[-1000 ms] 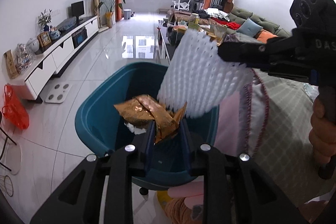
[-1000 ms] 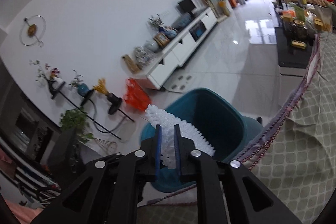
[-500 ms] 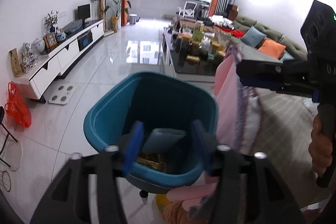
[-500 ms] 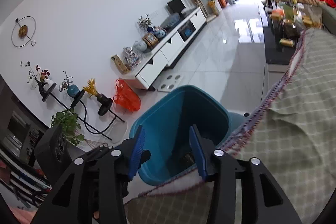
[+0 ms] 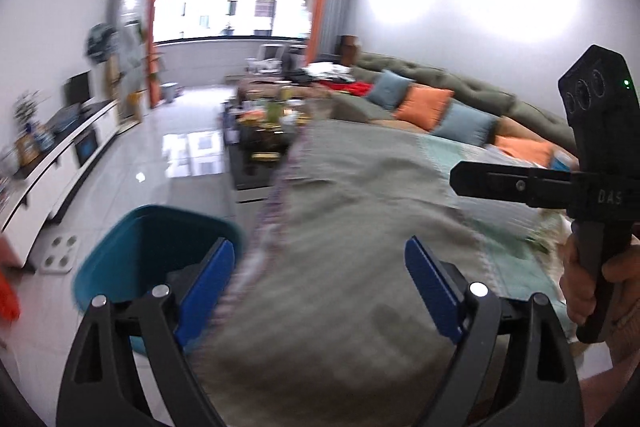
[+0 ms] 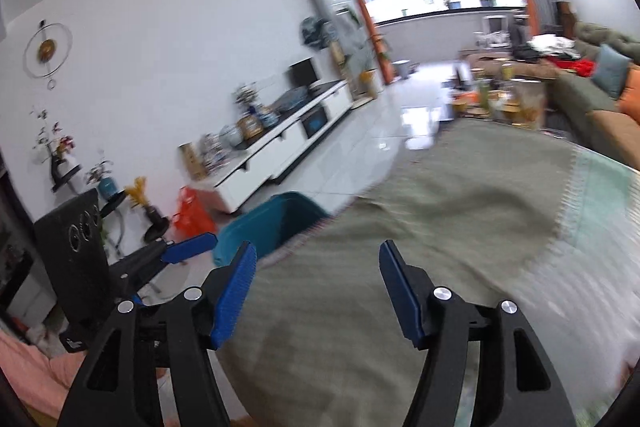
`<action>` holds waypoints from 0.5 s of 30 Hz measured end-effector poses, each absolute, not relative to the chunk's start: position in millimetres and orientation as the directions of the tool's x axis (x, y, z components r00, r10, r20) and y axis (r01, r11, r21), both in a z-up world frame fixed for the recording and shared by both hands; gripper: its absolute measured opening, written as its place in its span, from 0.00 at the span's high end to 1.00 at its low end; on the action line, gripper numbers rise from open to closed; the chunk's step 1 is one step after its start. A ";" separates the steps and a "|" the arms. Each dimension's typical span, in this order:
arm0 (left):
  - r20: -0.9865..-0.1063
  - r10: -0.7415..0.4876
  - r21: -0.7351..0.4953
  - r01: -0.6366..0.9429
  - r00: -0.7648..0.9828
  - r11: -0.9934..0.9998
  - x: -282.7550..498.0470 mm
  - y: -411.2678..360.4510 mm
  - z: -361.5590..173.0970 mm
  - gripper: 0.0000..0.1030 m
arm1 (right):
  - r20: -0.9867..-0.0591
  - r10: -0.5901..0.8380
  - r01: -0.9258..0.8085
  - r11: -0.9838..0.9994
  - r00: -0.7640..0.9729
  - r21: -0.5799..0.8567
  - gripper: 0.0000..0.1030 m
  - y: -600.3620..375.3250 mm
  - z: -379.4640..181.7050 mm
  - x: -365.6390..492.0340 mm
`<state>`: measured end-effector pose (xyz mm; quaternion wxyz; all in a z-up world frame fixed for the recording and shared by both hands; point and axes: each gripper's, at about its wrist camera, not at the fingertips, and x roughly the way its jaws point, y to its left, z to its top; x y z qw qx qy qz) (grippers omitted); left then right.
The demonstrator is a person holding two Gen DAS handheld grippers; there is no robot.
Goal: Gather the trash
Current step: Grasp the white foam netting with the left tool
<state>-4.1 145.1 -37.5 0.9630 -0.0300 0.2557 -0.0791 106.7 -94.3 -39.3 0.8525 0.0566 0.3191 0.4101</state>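
The teal trash bin (image 5: 132, 251) stands on the floor at the lower left of the left wrist view, and its inside is too blurred to read. My left gripper (image 5: 320, 267) hangs over the grey-green tablecloth (image 5: 360, 195), jaws opening, nothing between the blue pads. In the right wrist view the bin (image 6: 276, 227) shows beyond the table's edge. My right gripper (image 6: 318, 279) is also over the cloth (image 6: 440, 207), jaws opening and empty. Each gripper appears in the other's view: the right gripper (image 5: 464, 181) in a hand, the left gripper (image 6: 188, 254) beside the bin.
A sofa with orange and blue cushions (image 5: 424, 103) runs along the right wall. A low coffee table with jars (image 5: 264, 131) stands past the cloth-covered table. A white TV cabinet (image 5: 60, 163), a floor scale (image 5: 60, 253) and an orange bag (image 6: 192, 215) are on the left.
The gold wrapper left my left gripper and the white foam net left my right gripper over the bin. Both jaws opened wide. Both grippers swung right, from the bin to the cloth.
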 end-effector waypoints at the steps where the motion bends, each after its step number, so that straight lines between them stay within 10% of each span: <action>1: -0.491 -0.186 -0.097 0.159 0.851 0.983 -2.5 136.9 -38.9 0.14 | -0.502 0.718 -0.644 0.679 0.482 0.352 0.38 -107.0 -40.2 104.1; 15: -0.566 -0.386 -0.130 0.384 0.728 0.914 49.7 37.8 -56.2 0.14 | -0.512 0.461 -0.354 0.887 0.725 0.297 0.38 -249.4 -46.0 81.5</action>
